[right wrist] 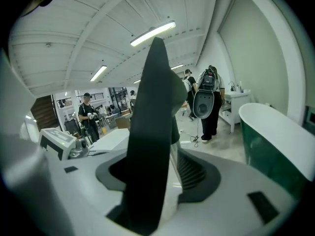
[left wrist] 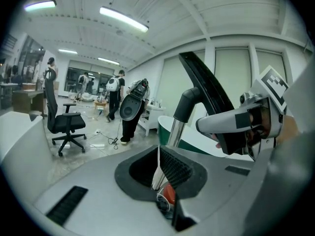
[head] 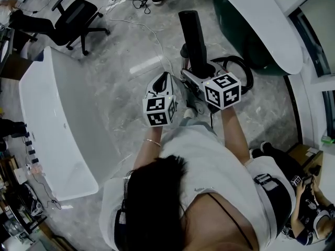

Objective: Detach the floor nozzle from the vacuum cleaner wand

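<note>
Over the grey floor [head: 125, 46], the left gripper [left wrist: 160, 173] clamps its fingers on the chrome vacuum wand [left wrist: 175, 132]; the right gripper [right wrist: 165, 181] pinches the flat black floor nozzle [right wrist: 150, 132].

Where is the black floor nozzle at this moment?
In the head view, the floor nozzle is at the top centre, directly ahead of the right gripper, which is closed on it. The left gripper is beside it, lower left.

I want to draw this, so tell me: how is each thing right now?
Black flat floor nozzle: attached to the wand, tilted up.
Shiny metal vacuum wand: clamped, nozzle on it.
Left gripper: jaws shut on wand.
Right gripper: jaws shut on nozzle.
Black office chair: upright, unoccupied.
</note>
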